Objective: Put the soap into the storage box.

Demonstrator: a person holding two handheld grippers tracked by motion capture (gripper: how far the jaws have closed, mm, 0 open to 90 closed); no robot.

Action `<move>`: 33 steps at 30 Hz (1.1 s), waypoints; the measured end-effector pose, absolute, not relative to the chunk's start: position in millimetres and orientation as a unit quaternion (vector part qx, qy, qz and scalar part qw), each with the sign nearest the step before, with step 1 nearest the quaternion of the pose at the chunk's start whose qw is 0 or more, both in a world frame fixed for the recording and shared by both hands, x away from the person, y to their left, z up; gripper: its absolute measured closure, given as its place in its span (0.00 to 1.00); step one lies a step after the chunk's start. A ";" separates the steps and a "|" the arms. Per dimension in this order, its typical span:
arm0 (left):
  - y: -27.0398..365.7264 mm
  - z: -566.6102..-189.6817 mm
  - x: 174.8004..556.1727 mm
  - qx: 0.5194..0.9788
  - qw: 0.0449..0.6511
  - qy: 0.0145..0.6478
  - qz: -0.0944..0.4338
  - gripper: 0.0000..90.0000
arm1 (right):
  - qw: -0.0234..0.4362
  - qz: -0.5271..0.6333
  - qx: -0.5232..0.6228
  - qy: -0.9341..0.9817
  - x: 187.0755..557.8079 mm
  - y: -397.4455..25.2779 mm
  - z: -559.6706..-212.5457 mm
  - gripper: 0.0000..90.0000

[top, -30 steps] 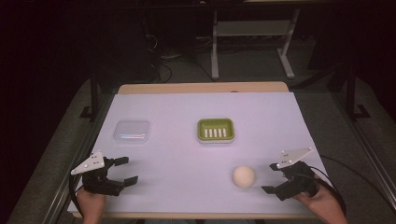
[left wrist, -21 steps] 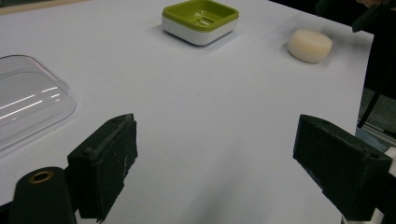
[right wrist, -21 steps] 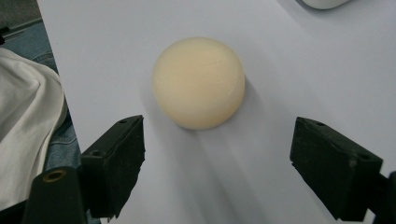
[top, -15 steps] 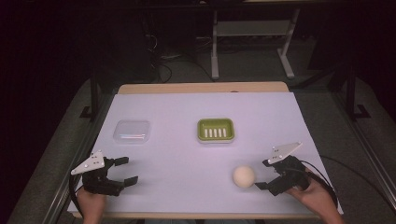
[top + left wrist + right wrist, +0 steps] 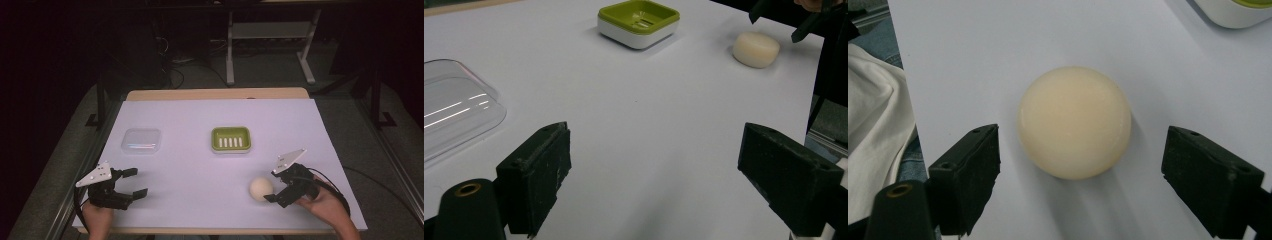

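A round cream soap bar [image 5: 261, 188] [image 5: 1074, 121] [image 5: 756, 49] lies on the white table cover near the front right. My right gripper [image 5: 274, 185] [image 5: 1080, 187] is open just to the right of it, jaws pointing at the soap with the bar a little ahead of them. A green soap dish [image 5: 230, 139] [image 5: 639, 21] with a white base sits in the middle of the table. A clear plastic lid [image 5: 141, 140] [image 5: 454, 112] lies at the left. My left gripper [image 5: 136, 182] [image 5: 669, 185] stands open at the front left with nothing between its jaws.
The white cover [image 5: 190, 165] ends at the table's front edge close to both hands. A white cloth [image 5: 873, 125] and a floor strip show beyond the edge in the right gripper view. A metal stand [image 5: 270, 45] is behind the table.
My right gripper has moved left toward the soap and now faces it closely. The left gripper has stayed put.
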State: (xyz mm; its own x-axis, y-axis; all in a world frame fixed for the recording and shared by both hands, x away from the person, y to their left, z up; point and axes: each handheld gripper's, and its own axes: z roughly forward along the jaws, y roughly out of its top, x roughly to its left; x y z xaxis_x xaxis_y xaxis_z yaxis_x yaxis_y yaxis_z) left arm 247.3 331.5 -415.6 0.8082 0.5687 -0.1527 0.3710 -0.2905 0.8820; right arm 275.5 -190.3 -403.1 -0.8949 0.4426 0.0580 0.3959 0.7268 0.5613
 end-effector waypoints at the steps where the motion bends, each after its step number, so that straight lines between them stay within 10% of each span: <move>1: 331.5 -415.6 247.4 0.798 0.517 0.294 0.096 0.15 | 0.041 0.294 0.220 0.929 276.9 -188.7 -404.4 0.16; 33: 330.6 -416.0 247.9 0.798 0.518 0.293 0.094 0.14 | 0.024 0.250 0.209 0.945 288.0 -158.7 -427.4 0.16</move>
State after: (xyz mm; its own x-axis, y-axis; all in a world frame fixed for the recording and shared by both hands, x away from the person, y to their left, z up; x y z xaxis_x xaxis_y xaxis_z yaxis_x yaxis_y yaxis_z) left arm 247.9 330.6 -416.0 0.8109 0.5651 -0.1524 0.3698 -0.2930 0.8817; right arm 288.0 -158.7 -427.4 -0.9113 0.4075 0.0593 0.3836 0.7875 0.4824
